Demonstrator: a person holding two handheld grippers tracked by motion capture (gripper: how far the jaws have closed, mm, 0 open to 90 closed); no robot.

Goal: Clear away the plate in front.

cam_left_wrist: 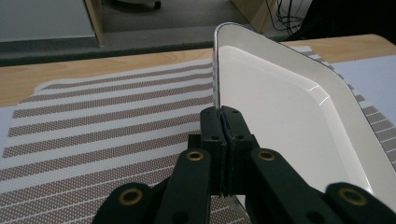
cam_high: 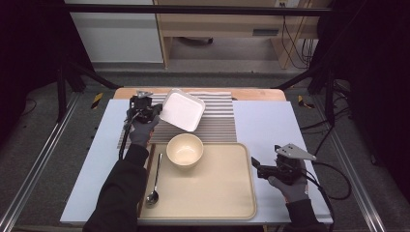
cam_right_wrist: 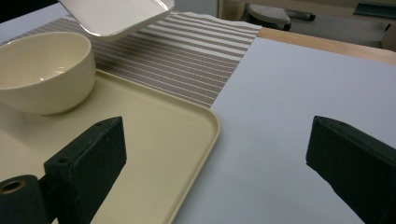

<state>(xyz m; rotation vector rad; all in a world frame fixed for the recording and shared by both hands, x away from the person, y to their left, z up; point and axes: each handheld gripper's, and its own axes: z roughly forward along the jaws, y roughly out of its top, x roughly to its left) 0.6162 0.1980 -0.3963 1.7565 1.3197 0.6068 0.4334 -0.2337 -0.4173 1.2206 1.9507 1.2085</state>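
Item 1, your left gripper (cam_high: 155, 109): black two-jaw tool at the far left of the striped mat, jaws pinched tight on the rim of the white square plastic dish (cam_high: 182, 110). The dish hangs tilted, clear of the mat, with its lower edge just above the far side of the bowl. In the left gripper view the pads (cam_left_wrist: 232, 122) clamp the thin wall edge-on.

Item 2, brown-and-white striped placemat (cam_high: 217, 121): flat on the pale blue table cover (cam_high: 270, 121), beyond the tray.

Item 3, long-handled metal spoon (cam_high: 154, 186): lying along the left side of the tray.

Item 4, round cream ceramic bowl (cam_high: 184, 150): upright at the tray's far left corner.

Item 5, beige rectangular plastic tray (cam_high: 227, 188): near centre of the table.

Item 6, your right gripper (cam_high: 255, 165): just right of the tray, jaws spread wide, holding nothing.

Step in hand, as it looks: carrying the lifted dish, likely toward the tray. Next move calls for you to level the dish, keep it clear of the bowl's rim, and lower it onto bare tray before you release the grip
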